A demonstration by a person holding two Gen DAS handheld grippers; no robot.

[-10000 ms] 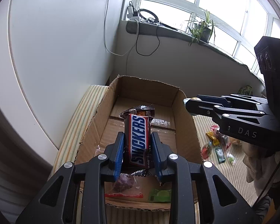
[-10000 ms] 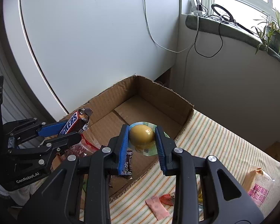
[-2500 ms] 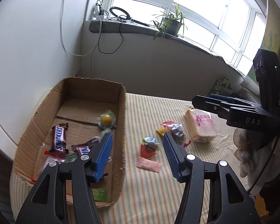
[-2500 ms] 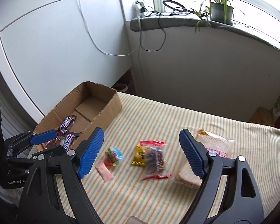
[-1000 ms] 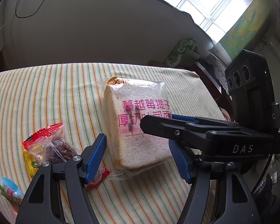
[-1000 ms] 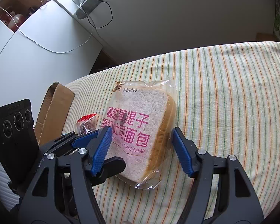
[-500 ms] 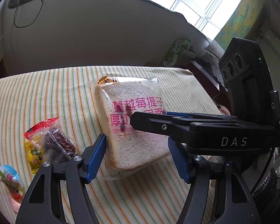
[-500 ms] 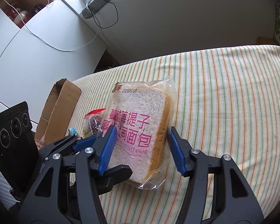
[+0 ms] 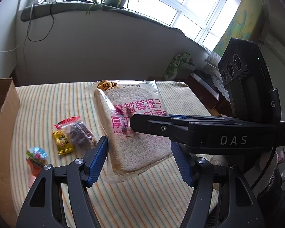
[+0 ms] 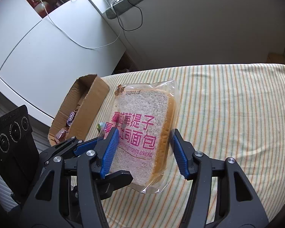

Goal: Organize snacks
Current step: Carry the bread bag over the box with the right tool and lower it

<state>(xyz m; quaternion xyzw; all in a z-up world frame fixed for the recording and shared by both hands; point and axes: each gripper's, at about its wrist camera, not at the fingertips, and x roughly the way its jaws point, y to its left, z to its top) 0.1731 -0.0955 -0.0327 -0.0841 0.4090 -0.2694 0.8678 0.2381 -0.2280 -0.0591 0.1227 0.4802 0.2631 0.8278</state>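
Right wrist view: a clear-wrapped pack of thick-cut toast bread (image 10: 142, 131), printed in pink characters, sits raised above the striped tablecloth (image 10: 237, 114), between the blue pads (image 10: 110, 150) of the right gripper (image 10: 142, 152), whose half-spread jaws press its two sides. In the left wrist view the left gripper (image 9: 140, 161) likewise clasps the pack's lower end, jaws partly spread. The cardboard box (image 10: 89, 102) lies to the left.
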